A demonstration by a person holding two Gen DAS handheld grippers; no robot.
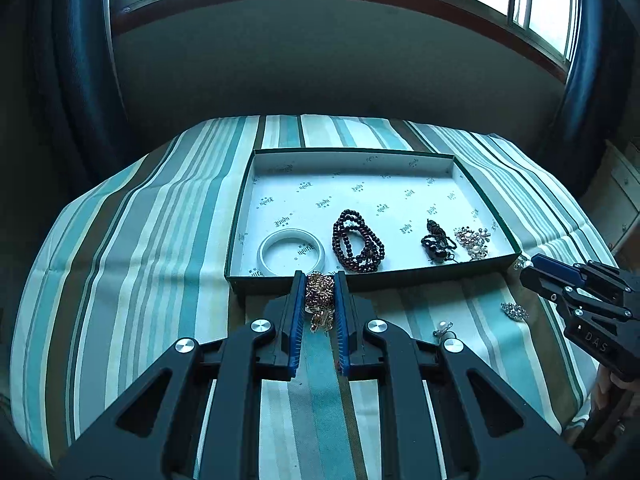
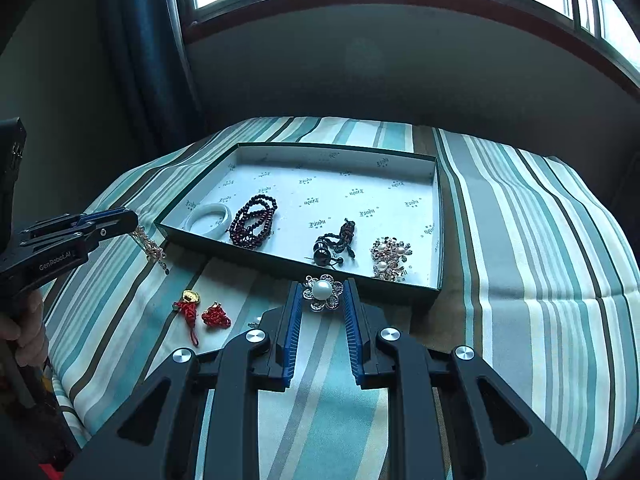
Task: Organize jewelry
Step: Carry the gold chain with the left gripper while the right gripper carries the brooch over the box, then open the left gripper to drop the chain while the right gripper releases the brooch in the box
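Note:
My left gripper [image 1: 320, 282] is shut on a gold chain necklace [image 1: 319, 298] that dangles between its blue pads, just in front of the green box's near wall [image 1: 400, 280]. From the right wrist view, the same chain [image 2: 150, 248] hangs from the left gripper [image 2: 134, 220]. My right gripper [image 2: 323, 290] is shut on a pearl flower brooch [image 2: 322, 291], held before the box's near wall [image 2: 280, 270]. Inside the box lie a white bangle [image 1: 291, 250], dark red beads [image 1: 357, 242], a black cord piece [image 1: 437, 242] and a pearl cluster brooch [image 1: 474, 242].
On the striped cloth [image 2: 520, 260] before the box lie two red knotted charms [image 2: 202, 314], one with a gold coin. A small sparkly brooch [image 1: 515, 311] and a pearl earring [image 1: 443, 329] rest on the cloth to the right. Window and curtains stand behind.

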